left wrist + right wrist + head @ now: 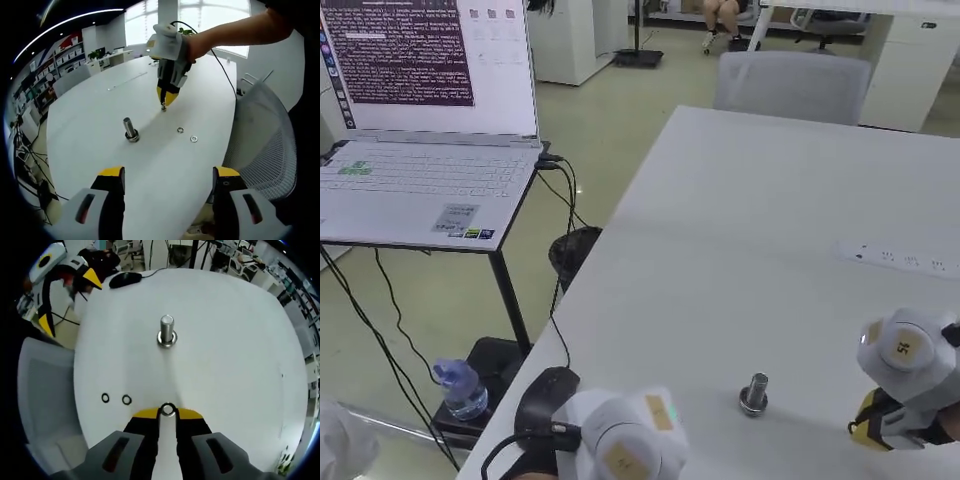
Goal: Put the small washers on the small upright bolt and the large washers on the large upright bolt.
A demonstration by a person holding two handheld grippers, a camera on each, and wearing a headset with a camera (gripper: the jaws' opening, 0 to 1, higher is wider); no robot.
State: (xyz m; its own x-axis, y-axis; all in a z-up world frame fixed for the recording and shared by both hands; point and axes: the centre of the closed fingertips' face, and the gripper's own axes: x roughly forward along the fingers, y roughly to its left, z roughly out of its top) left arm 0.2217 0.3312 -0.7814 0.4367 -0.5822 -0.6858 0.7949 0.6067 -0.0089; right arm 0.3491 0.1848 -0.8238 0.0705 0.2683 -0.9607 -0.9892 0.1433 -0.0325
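- left gripper (170,175): jaws wide apart, holding nothing, above the near edge of the white surface (90,105).
- right gripper (168,413): jaws clamped narrowly on a washer (168,405) at their tips, low over the surface.
- large bolt (167,331): upright, mid-surface, between the grippers.
- loose washers (105,398) (126,400): two, lying flat, side by side near the right gripper.

Both grippers have rounded white housings, black fingers and yellow tips. The left gripper (167,172) has grey finger bases with dark slots, plus a yellowish label (623,462) and a green mark (666,411) on its housing. The right gripper (164,102) bears a numbered sticker (905,348), and a black cable (223,70) leaves it. The person wears a dark top (295,50).
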